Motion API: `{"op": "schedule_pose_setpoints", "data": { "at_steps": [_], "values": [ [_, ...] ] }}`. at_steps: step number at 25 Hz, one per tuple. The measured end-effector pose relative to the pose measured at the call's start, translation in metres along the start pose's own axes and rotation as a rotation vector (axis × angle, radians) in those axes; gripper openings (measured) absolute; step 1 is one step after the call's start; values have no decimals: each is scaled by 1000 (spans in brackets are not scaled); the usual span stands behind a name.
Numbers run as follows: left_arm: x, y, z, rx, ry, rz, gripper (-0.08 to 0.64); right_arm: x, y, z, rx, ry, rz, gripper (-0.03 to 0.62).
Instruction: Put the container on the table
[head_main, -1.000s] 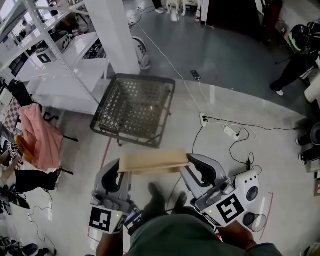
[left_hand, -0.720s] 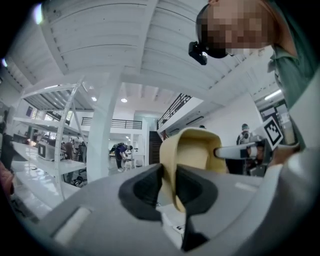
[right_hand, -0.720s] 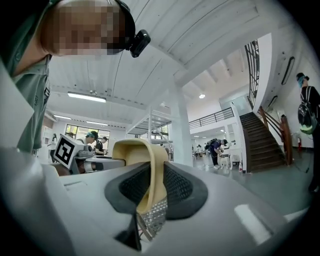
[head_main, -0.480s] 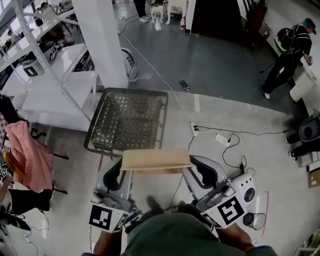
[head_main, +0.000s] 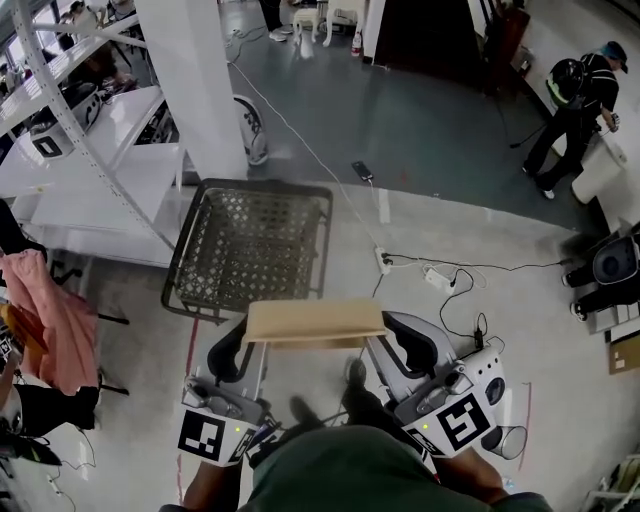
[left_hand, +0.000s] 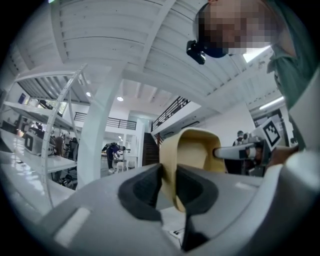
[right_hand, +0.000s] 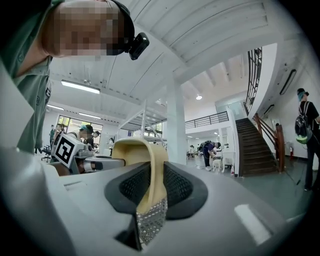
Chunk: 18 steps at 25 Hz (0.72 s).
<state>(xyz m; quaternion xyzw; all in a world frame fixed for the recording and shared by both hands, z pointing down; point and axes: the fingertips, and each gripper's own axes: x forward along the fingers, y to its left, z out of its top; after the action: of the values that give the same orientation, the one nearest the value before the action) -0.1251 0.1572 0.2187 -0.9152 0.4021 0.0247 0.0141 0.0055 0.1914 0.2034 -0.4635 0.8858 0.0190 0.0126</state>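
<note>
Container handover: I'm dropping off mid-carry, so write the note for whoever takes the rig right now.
Left gripper: shut on the left end wall of the container.
Right gripper: shut on its right end wall.
Container: held level between both, above the floor, just short of a mesh basket; white table ahead on the left.
Done: container picked up.
Left: carry it to the table, set it down, open both grippers.

The container (head_main: 315, 322) is a tan, thin-walled, oblong tray with rounded corners. It is held level in the air above the floor. The left tool (head_main: 248, 342) pinches the wall at one short end and the right tool (head_main: 384, 338) the wall at the other. The white tabletop (head_main: 100, 200) lies well apart, ahead and to the left.
</note>
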Motion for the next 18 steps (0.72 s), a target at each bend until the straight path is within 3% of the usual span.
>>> {"op": "schedule_pose_setpoints", "data": {
  "at_steps": [18],
  "values": [
    [128,-1,-16,52,66,237,54,50,-146,-23,63,-34,246,80]
  ]
}}
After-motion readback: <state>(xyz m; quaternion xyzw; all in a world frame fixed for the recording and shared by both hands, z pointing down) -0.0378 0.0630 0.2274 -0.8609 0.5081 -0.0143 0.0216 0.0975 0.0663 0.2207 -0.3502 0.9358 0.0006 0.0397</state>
